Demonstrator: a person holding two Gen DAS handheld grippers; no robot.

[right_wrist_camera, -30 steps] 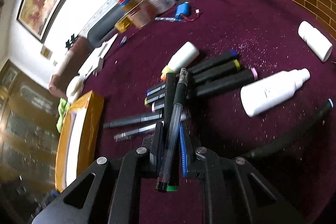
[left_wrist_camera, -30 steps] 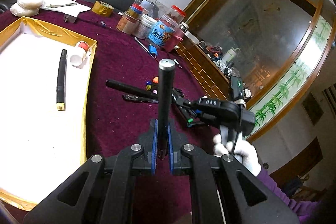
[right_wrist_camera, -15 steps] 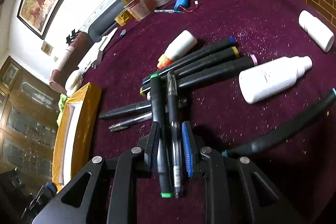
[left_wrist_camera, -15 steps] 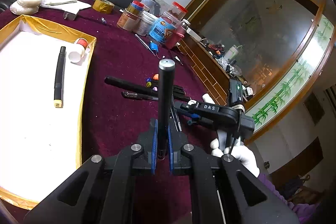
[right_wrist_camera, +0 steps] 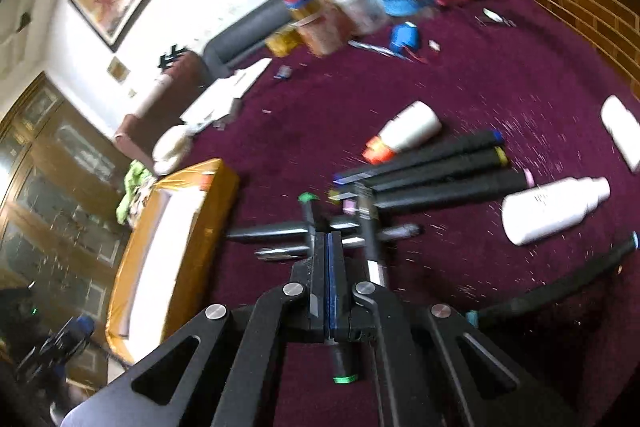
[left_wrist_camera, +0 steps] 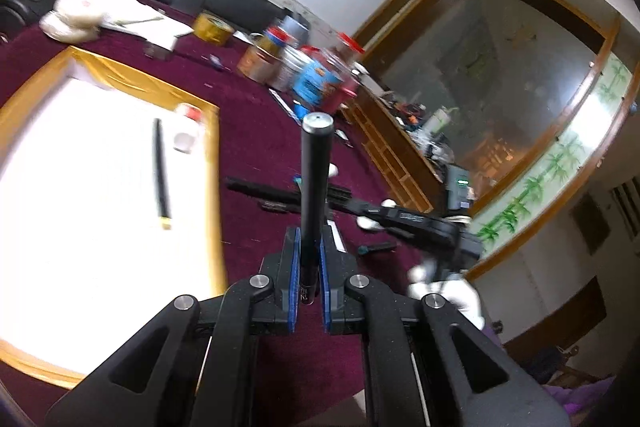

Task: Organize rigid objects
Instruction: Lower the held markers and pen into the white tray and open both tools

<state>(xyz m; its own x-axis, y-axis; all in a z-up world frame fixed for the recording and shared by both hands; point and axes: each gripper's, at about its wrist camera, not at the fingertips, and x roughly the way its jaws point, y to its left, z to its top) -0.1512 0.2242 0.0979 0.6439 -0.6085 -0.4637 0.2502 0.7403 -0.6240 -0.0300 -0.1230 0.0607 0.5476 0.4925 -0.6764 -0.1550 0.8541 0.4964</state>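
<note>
In the left wrist view, the left gripper (left_wrist_camera: 309,267) has its blue-padded jaws closed on a long black cylindrical marker with a flat grey end (left_wrist_camera: 314,183). The marker stands up out of the jaws and points away from the camera, above the dark red velvet tabletop (left_wrist_camera: 256,131). To the left of the gripper lies the shallow tray with a gold rim and a white floor (left_wrist_camera: 218,187). Inside it, well apart from the gripper, lie a thin black pen with a yellow tip (left_wrist_camera: 161,175) and a small white bottle with a red cap (left_wrist_camera: 187,131). Ahead and to the right, the right gripper (left_wrist_camera: 360,207) reaches over a few dark pens on the cloth, and a white-gloved hand (left_wrist_camera: 448,287) carries it.

In the right wrist view, the right gripper (right_wrist_camera: 329,247) shows its two blue pads pressed together with no gap. A black marker with green ends (right_wrist_camera: 308,215) passes on the left side of the closed jaws and a black-and-silver pen (right_wrist_camera: 370,239) passes on the right side; neither one is between the pads, and if the gripper carries them cannot be told. Just ahead lie three thick black markers (right_wrist_camera: 440,167) side by side, touching. To the right of them is a large white plastic bottle (right_wrist_camera: 556,207), lying down. The gold-rimmed tray (right_wrist_camera: 176,235) is to the left.
</note>
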